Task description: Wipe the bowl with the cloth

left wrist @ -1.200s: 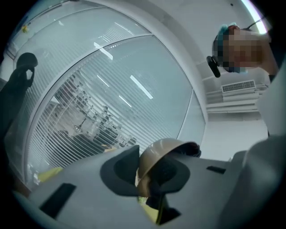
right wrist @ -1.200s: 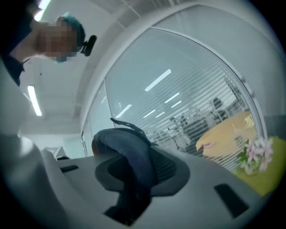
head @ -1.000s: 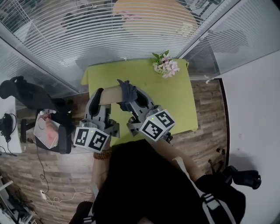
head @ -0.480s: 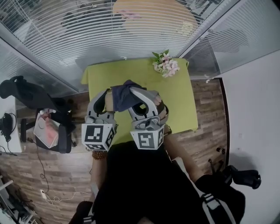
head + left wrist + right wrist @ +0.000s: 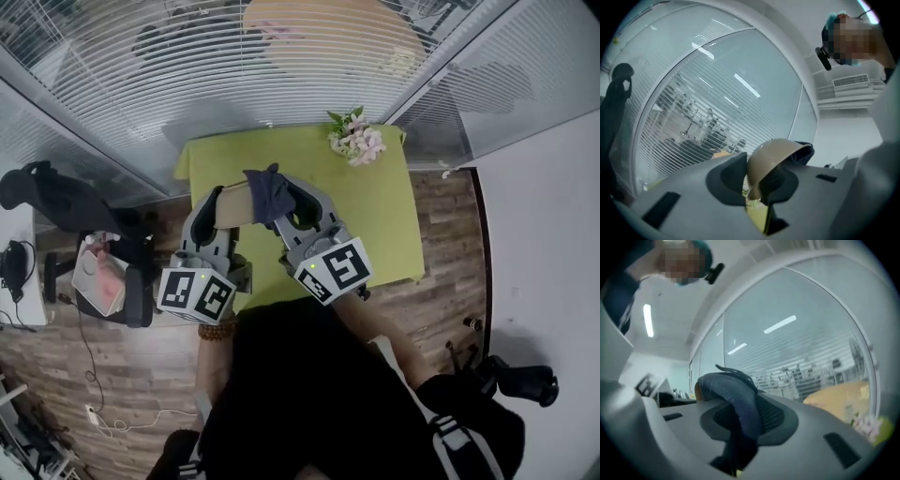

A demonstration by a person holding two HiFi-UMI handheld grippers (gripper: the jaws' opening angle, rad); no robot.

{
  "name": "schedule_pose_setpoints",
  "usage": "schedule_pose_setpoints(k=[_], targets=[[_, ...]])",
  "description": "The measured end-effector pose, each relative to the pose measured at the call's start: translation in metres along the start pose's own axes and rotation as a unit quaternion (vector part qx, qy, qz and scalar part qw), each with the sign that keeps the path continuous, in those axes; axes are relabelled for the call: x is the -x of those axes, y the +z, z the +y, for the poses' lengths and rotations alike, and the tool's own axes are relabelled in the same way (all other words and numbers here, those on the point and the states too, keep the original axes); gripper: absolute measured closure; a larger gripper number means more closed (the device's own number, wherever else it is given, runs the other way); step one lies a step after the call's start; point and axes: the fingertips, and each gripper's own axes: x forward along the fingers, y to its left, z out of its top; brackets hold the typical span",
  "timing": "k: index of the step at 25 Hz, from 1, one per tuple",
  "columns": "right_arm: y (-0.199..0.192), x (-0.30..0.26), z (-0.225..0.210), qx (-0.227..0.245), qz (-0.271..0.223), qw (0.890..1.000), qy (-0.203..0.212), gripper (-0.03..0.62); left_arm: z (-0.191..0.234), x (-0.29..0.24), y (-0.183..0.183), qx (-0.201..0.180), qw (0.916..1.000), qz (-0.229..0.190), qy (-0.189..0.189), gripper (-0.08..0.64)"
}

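Lighting was bright and even, from ceiling strip lights (image 5: 647, 320); pale streaks glared on the glass partition (image 5: 187, 75). Both gripper views showed heavy fisheye bending, dark vignetted corners and a soft, unfocused foreground.

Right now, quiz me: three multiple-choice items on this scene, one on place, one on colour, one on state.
1. The flowers sit at the table's:
A. far right corner
B. near left corner
C. middle

2. The cloth is:
A. white
B. red
C. dark blue

3. The bowl is:
A. flat on the table
B. clamped by its rim
C. under the flowers

Key:
1 A: the head view shows them at the far right corner.
2 C: it is dark blue in the head and right gripper views.
3 B: the left gripper pinches the rim. Its jaws have just closed in, then eased slightly.
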Motion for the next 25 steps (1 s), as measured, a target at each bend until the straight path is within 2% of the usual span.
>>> schedule_pose_setpoints(k=[2, 5, 8, 9, 10, 12, 13, 15, 16, 17, 18, 19, 20, 21, 22, 23, 24, 25], targets=[[-0.010, -0.004, -0.003, -0.094, 0.010, 0.995, 0.012, 0.503, 0.006, 0.003, 0.000, 0.026, 0.9996, -0.012, 0.008, 0.511], [-0.023, -0.007, -0.011, -0.188, 0.015, 0.982, 0.016, 0.503, 0.012, 0.001, -0.005, 0.075, 0.9970, -0.015, 0.012, 0.508], [-0.036, -0.010, -0.014, -0.301, 0.020, 0.952, 0.043, 0.503, 0.016, 0.000, -0.017, 0.169, 0.9854, -0.017, 0.001, 0.507], [-0.040, -0.011, -0.014, -0.319, 0.027, 0.946, 0.051, 0.503, 0.018, 0.000, -0.022, 0.196, 0.9804, -0.015, -0.005, 0.506], [-0.042, -0.012, -0.014, -0.305, 0.038, 0.950, 0.049, 0.506, 0.018, -0.002, -0.028, 0.207, 0.9783, -0.007, -0.010, 0.506], [-0.044, -0.009, -0.016, -0.212, 0.061, 0.975, 0.030, 0.526, 0.012, -0.005, -0.040, 0.189, 0.9812, 0.020, -0.033, 0.485], [-0.043, -0.006, -0.018, -0.169, 0.068, 0.983, 0.021, 0.528, 0.007, -0.006, -0.045, 0.169, 0.9837, 0.037, -0.047, 0.485], [-0.036, 0.000, -0.023, -0.074, 0.071, 0.995, 0.004, 0.528, 0.001, -0.006, -0.050, 0.096, 0.9915, 0.068, -0.054, 0.474], [-0.032, 0.003, -0.024, 0.004, 0.075, 0.997, -0.003, 0.528, 0.002, -0.005, -0.050, 0.036, 0.9953, 0.081, -0.040, 0.463], [-0.027, 0.005, -0.021, 0.102, 0.081, 0.991, -0.005, 0.528, 0.002, -0.004, -0.049, -0.038, 0.9947, 0.093, -0.023, 0.457], [-0.023, 0.007, -0.015, 0.205, 0.091, 0.975, -0.003, 0.526, 0.002, -0.004, -0.049, -0.114, 0.9878, 0.106, -0.007, 0.457], [-0.022, 0.008, -0.006, 0.293, 0.099, 0.951, 0.001, 0.528, 0.000, -0.005, -0.049, -0.181, 0.9766, 0.117, 0.003, 0.457], [-0.020, 0.009, 0.003, 0.358, 0.098, 0.929, 0.004, 0.526, -0.002, -0.006, -0.049, -0.228, 0.9654, 0.126, 0.008, 0.460], [-0.019, 0.008, 0.011, 0.402, 0.091, 0.911, 0.005, 0.526, -0.003, -0.007, -0.050, -0.251, 0.9589, 0.132, 0.009, 0.472], [-0.017, 0.008, 0.016, 0.427, 0.085, 0.900, 0.004, 0.526, -0.004, -0.008, -0.050, -0.247, 0.9595, 0.136, 0.008, 0.500], [-0.014, 0.008, 0.018, 0.435, 0.079, 0.897, 0.002, 0.526, -0.003, -0.008, -0.049, -0.219, 0.9662, 0.136, 0.002, 0.503], [-0.010, 0.007, 0.018, 0.428, 0.071, 0.901, -0.001, 0.528, -0.003, -0.008, -0.048, -0.175, 0.9754, 0.133, -0.007, 0.505], [-0.006, 0.007, 0.018, 0.410, 0.062, 0.910, -0.005, 0.528, -0.004, -0.008, -0.046, -0.129, 0.9834, 0.127, -0.017, 0.505]])
